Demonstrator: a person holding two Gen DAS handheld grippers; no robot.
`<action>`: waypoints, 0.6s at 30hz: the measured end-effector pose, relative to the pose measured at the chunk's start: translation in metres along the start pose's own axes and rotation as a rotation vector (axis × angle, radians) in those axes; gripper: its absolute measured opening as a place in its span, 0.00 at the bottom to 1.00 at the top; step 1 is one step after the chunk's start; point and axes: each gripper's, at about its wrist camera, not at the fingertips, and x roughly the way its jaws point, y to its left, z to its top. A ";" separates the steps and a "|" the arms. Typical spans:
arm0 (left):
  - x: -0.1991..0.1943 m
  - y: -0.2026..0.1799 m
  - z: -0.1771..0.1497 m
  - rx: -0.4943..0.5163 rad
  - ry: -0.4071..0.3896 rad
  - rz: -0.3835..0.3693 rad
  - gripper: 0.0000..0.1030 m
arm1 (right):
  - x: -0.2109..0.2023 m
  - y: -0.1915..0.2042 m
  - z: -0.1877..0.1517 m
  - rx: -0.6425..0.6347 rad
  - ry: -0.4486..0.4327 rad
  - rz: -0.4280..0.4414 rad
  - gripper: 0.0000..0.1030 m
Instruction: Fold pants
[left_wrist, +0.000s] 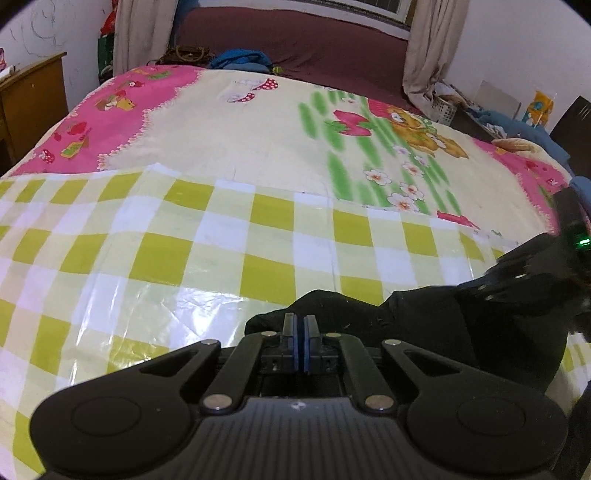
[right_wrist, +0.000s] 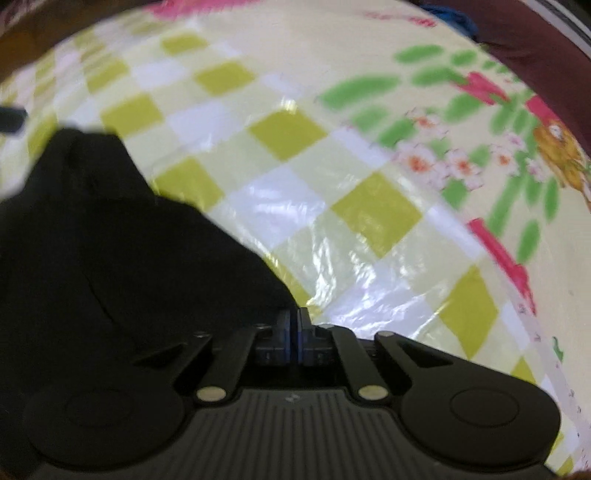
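Two tongs, the left tongs (left_wrist: 299, 321) and the right tongs (right_wrist: 294, 317), are pinching the black pants (left_wrist: 424, 325) lying on the checked sheet (left_wrist: 221, 240) covering the bed (left_wrist: 240, 122), and the thin cloth could be slipping out.

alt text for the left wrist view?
The left gripper, jaws closed, pinches the edge of black pants over a green-and-white checked plastic sheet on a bed. The right gripper blurs in at right, with a cartoon bedsheet beyond.
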 end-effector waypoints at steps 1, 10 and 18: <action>-0.001 -0.001 0.000 -0.003 0.004 -0.014 0.20 | -0.009 0.000 0.000 -0.001 -0.012 -0.003 0.03; -0.013 -0.031 -0.015 0.173 -0.001 0.021 0.30 | -0.111 0.039 -0.038 -0.032 -0.147 -0.037 0.00; -0.023 -0.028 -0.037 0.152 0.043 0.023 0.31 | -0.177 0.117 -0.103 -0.156 -0.160 0.060 0.03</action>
